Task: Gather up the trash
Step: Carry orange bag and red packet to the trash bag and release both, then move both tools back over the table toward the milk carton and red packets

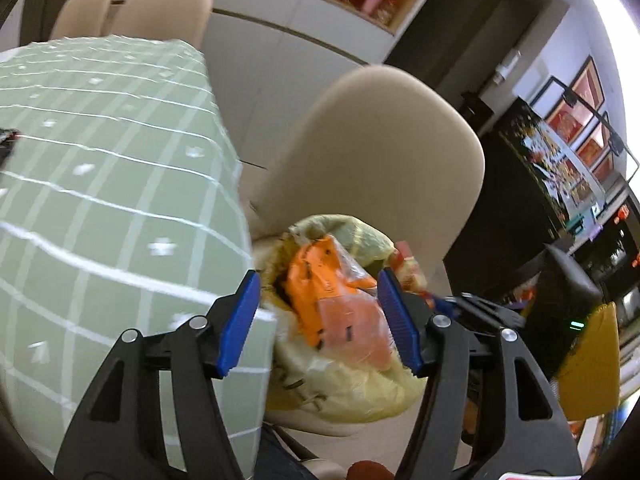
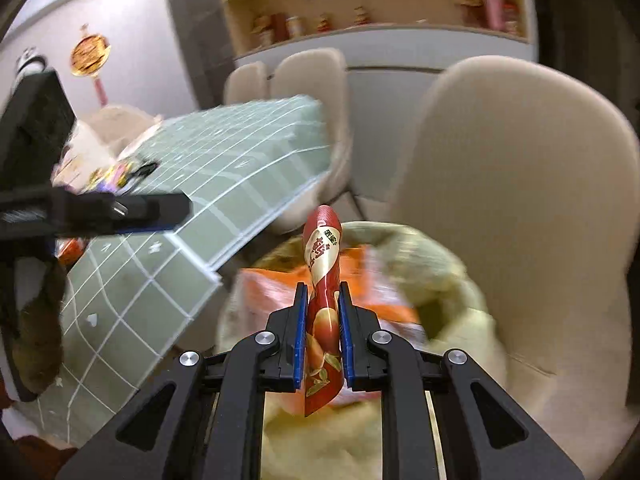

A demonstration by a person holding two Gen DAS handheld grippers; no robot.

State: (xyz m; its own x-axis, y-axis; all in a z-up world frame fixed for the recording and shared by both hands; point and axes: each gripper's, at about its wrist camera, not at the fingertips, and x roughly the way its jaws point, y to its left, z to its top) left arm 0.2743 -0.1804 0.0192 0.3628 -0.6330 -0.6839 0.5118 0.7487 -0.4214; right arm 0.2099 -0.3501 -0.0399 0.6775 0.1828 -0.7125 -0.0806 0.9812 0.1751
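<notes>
Red foil, pinched flat between my right claw's [image 2: 323, 332] blue pads: that is a long red snack wrapper with fruit printed on it [image 2: 323, 280], standing up out of the jaws, its top leaning forward over the bag. Just beyond and below that claw sits the pale yellow plastic trash bag [image 2: 440, 280] on the seat of a beige padded chair [image 2: 520, 168], its mouth open, with a crumpled orange plastic packet [image 2: 276, 288] already lying inside.

My left claw [image 1: 318, 320] stands fairly wide with nothing between its pads; through the gap I look straight onto the same orange packet [image 1: 340, 312] and the yellow bag [image 1: 340, 388] underneath. To its left runs the edge of the table under a sage-green checked cloth [image 1: 100, 200].

The step in hand, as I judge it, is dropping the red wrapper into the bag. To do it well I would carry the right claw on until the wrapper's lower end hangs inside the rim, not over the table corner that sits close on the left. A light foil strip may cling to a pad or flutter sideways, so I would let go low and only once it is over the opening. The left claw could take the near rim and hold the mouth open. More litter seems to lie on the far table end, though it is too blurred to name.
</notes>
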